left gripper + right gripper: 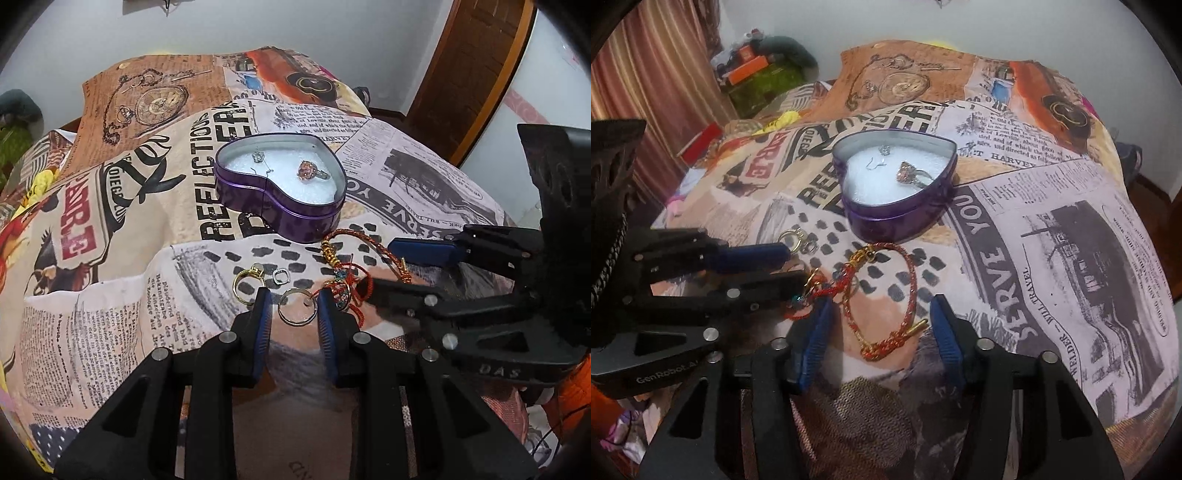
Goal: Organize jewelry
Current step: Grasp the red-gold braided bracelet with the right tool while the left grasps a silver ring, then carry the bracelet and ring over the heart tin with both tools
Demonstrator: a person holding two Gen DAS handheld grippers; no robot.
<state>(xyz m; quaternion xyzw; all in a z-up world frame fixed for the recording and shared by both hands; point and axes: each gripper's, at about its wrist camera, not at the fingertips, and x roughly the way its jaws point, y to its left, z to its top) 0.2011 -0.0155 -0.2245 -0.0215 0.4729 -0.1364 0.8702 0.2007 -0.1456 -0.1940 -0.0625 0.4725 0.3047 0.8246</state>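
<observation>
Your left gripper [291, 302] is low over a newspaper-print cloth [110, 314], its blue pads spread a little way apart and holding nothing, with a plain gold ring [297, 307] lying flat on the cloth between the tips. Just to its left lie a gold ring with a setting [248, 281] and a small silver ring [279, 277]. Your right gripper [879, 317] is spread wider, also empty, straddling a red and gold braided bracelet [886, 295]. Beyond both sits the open purple heart-shaped tin [280, 214], lined with white padding and already holding a pink-stone ring [309, 171] and a small silver piece [258, 158]. To take the plain ring cleanly, I judge you should lower the pads until they touch the cloth, centre the band, then close slowly so it does not flip or snag the bracelet's red threads close beside the right pad.
</observation>
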